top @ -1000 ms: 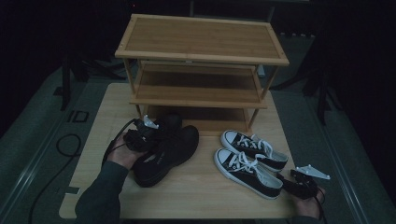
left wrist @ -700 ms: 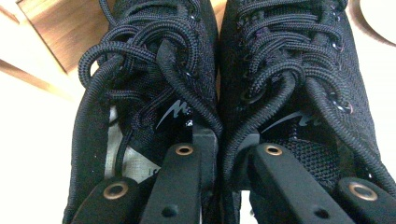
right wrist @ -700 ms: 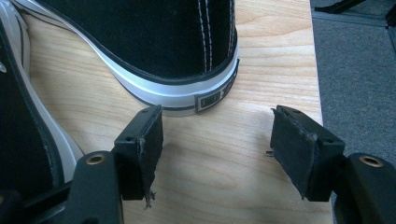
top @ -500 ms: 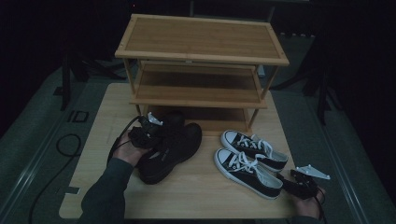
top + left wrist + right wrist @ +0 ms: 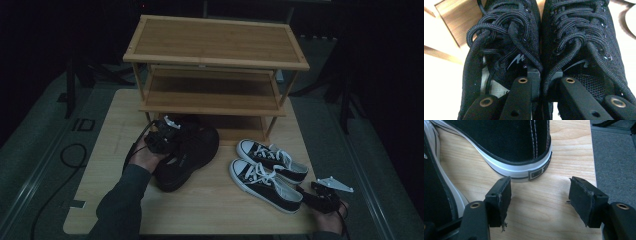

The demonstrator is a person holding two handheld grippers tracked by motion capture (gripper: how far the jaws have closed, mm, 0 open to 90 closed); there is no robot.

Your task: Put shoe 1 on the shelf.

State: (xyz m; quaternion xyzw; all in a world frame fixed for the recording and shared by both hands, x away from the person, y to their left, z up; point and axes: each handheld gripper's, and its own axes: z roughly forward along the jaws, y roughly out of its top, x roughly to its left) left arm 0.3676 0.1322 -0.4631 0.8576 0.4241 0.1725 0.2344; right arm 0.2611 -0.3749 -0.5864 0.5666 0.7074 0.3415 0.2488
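Two black mesh sneakers (image 5: 187, 152) sat side by side before the wooden shoe rack (image 5: 215, 75), pinched together at their inner collars by the left gripper (image 5: 546, 80). Its counterpart, the right gripper (image 5: 540, 195), rested gaping behind the canvas sneakers (image 5: 267, 172).

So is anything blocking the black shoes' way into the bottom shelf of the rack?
Nothing visible does. The left claw is shut on the black shoes, pinching their inner collars together, right in front of the rack's bottom shelf. That shelf looks bare, and the white-soled sneakers lie off to the side.
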